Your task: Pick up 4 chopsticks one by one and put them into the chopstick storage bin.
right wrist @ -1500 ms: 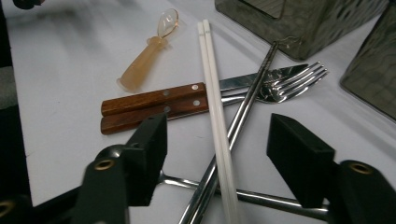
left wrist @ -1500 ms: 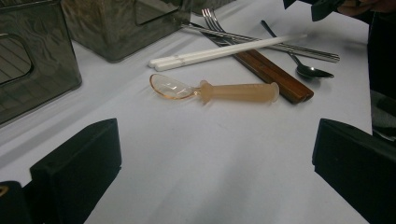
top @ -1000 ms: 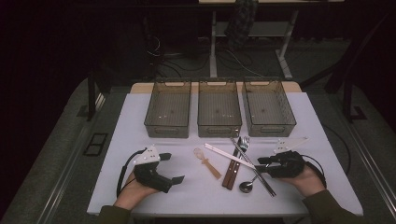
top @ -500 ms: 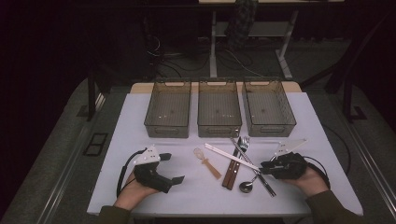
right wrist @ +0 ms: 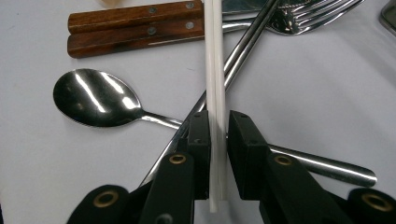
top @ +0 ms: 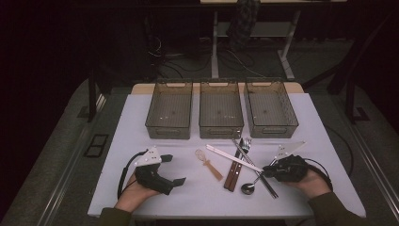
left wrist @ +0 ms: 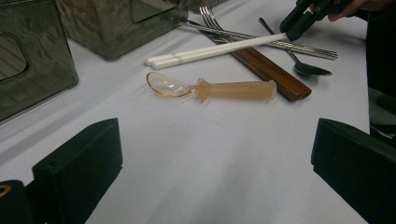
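Note:
A pair of white chopsticks [top: 233,157] lies across a pile of cutlery in the middle of the table. My right gripper [top: 267,170] is shut on their near end, and the right gripper view has the chopsticks [right wrist: 215,70] pinched between its two black jaws. Under them lie a metal spoon [right wrist: 95,98], metal chopsticks [right wrist: 243,51], a fork [right wrist: 317,14] and two wooden handles [right wrist: 135,28]. A translucent orange spoon [left wrist: 210,88] rests alone to the left of the pile. My left gripper [top: 173,168] stands open on the table, short of the orange spoon.
Three empty smoky plastic bins [top: 221,110] stand side by side at the back of the white table [top: 141,122]. Bare tabletop lies between my left gripper and the cutlery. The table's front edge runs just behind both hands.
My right gripper has shifted slightly at the near end of the white chopsticks. The left gripper and the cutlery have stayed where they were.

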`<state>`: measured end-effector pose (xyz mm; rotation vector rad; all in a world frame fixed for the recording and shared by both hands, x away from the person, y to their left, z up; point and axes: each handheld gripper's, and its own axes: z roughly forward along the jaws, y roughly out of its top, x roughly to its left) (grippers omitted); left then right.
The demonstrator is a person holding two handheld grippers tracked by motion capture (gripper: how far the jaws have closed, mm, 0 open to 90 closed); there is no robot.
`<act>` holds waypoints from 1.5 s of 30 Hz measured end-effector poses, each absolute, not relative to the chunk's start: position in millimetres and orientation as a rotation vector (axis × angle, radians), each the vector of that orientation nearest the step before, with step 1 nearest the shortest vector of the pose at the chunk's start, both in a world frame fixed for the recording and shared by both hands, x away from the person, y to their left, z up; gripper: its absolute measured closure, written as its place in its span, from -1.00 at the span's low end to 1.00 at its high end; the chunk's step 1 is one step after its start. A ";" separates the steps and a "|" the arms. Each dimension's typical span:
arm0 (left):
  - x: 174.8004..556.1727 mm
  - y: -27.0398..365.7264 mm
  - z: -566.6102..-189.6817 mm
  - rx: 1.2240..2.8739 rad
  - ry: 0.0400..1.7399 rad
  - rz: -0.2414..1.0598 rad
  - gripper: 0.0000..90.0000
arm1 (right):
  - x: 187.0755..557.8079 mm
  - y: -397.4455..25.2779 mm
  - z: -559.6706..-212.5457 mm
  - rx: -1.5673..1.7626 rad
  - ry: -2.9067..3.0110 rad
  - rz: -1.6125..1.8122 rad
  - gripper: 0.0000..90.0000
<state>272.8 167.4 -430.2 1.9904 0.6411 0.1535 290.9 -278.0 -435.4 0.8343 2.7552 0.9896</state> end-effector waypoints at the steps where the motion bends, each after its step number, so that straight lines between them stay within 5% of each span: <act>1: 272.8 167.4 -430.3 1.990 0.641 0.153 -0.99 | 291.2 -278.2 -435.4 0.833 2.754 0.989 0.75; 31: 273.4 166.1 -431.8 1.997 0.640 0.145 -0.98 | 305.1 -283.6 -432.6 0.861 2.721 0.981 0.85; 45: 273.4 165.7 -432.2 1.999 0.638 0.142 -0.98 | 311.1 -286.9 -434.7 0.886 2.712 1.015 0.71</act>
